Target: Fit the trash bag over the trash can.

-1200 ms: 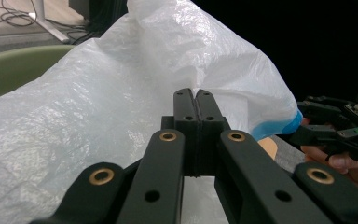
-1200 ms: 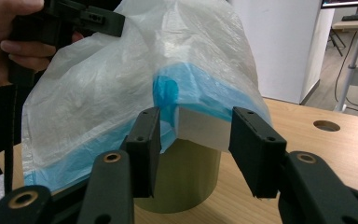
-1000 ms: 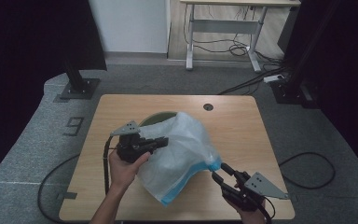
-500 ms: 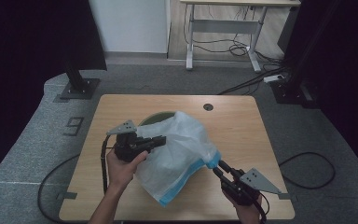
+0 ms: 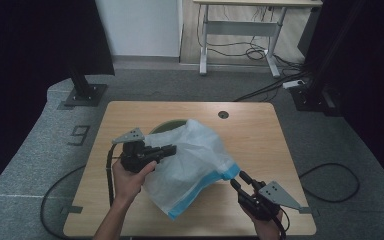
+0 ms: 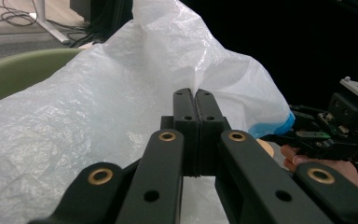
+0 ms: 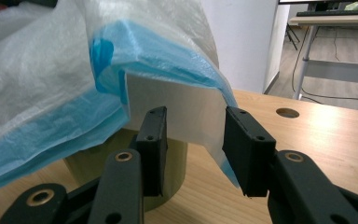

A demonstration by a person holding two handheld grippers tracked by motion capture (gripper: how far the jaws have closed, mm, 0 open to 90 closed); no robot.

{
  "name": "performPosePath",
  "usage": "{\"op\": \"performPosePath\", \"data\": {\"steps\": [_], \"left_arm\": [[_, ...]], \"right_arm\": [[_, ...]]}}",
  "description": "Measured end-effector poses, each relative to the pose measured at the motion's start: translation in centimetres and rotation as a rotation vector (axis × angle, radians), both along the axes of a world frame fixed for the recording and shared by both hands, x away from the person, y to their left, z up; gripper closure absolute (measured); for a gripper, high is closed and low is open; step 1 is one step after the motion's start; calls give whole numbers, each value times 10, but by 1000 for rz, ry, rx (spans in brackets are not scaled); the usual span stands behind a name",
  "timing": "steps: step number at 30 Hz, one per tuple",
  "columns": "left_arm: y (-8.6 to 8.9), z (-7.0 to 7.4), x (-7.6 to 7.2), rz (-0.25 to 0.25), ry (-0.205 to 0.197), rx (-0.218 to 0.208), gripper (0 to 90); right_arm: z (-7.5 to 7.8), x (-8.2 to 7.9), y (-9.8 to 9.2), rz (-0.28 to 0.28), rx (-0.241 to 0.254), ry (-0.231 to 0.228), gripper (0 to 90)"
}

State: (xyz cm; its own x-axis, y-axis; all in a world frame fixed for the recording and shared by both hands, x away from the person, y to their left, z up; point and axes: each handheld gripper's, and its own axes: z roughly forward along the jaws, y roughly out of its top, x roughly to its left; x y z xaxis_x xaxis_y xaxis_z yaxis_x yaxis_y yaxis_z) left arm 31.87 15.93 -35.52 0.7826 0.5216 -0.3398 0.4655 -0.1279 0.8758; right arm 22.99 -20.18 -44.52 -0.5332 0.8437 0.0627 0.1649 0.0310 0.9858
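Note:
A white translucent bag [image 5: 190, 155] with a blue hem is draped over a green bin [image 5: 165, 126] in the middle of the table. My left gripper [image 5: 172, 149] is shut on a fold of the bag's upper left side; its pads [image 6: 186, 100] pinch the film. My right gripper [image 5: 237, 179] sits at the bag's lower right corner by the blue hem [image 7: 168, 51]. Its jaws have just been opening and stand apart, with the hem's corner hanging between and just beyond the pads [image 7: 151, 135], neither pressing on it. The bin's wall [image 7: 172, 158] shows under the bag.
The wooden table [image 5: 260, 130] has a round cable hole [image 5: 223, 114] at the back. Cables trail from both grippers off the front edge. On the grey floor beyond stand black stand feet [image 5: 82, 95] and a white desk frame [image 5: 240, 30].
The right gripper has shifted slightly near the bag's blue corner. The left gripper and the bag have stayed where they were.

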Motion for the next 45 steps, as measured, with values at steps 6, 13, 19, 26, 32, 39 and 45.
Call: {"op": "performPosePath", "data": {"steps": [6,13,19,26,32,39,45], "left_arm": [[-1,0,1,0,4,2,890],[-1,0,2,-1,7,0,890],[-2,1,3,-1,10,-3,889],[0,2,3,7,0,-13,894],[1,3,5,13,-10,-27,895],[2,1,9,2,0,-51,896],[1,3,10,1,-4,-49,896]], "right_arm": [[5,-1,-3,-10,-5,-11,579],[2,0,-6,-3,-3,3,581],[5,3,1,7,-6,-9,682],[2,7,-4,40,29,16,890],[-2,7,-7,36,11,16,891],[-8,6,-6,40,-9,18,891],[-12,9,-8,36,14,29,890]]}}
